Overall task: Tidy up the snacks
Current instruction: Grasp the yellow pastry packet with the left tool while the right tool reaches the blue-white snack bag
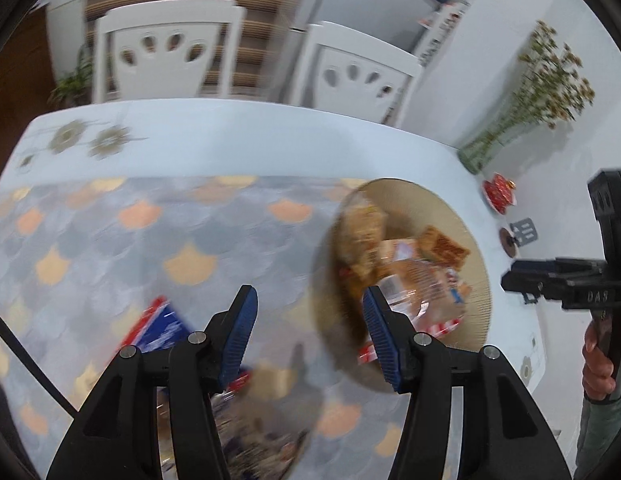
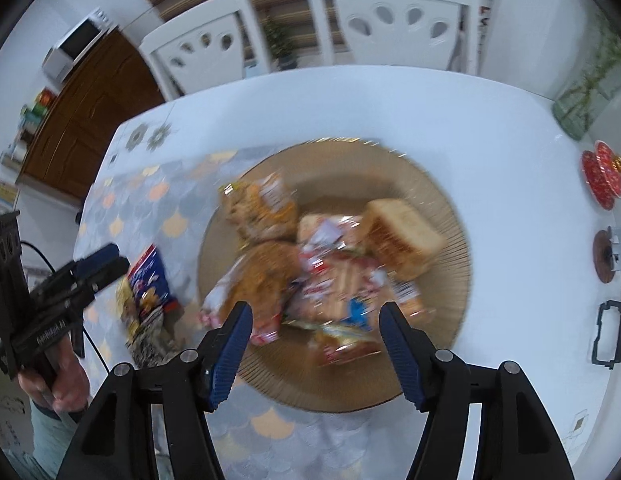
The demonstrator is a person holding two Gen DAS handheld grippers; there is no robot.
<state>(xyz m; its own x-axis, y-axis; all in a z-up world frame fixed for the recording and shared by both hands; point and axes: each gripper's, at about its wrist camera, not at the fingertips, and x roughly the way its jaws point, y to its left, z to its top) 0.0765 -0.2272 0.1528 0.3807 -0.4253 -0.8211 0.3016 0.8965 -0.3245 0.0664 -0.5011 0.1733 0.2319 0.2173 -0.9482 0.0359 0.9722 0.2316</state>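
Note:
A round golden plate [image 2: 438,188] on the table holds several wrapped snacks [image 2: 330,264]; it also shows in the left wrist view [image 1: 458,220]. A blue and red snack packet [image 2: 150,280] lies on the patterned mat left of the plate, with more packets below it; it shows in the left wrist view [image 1: 162,324] too. My left gripper [image 1: 308,300] is open and empty, above the mat between the packet and the plate. My right gripper [image 2: 314,312] is open and empty, above the plate's near edge. Both views are blurred.
A white table [image 2: 390,100] carries a scale-patterned mat [image 1: 110,232]. A glass vase with flowers [image 1: 510,120], a red lidded dish [image 2: 602,176], a round wooden coaster [image 2: 604,256] and a black frame [image 2: 608,334] stand along the right side. Two white chairs [image 2: 398,20] stand behind.

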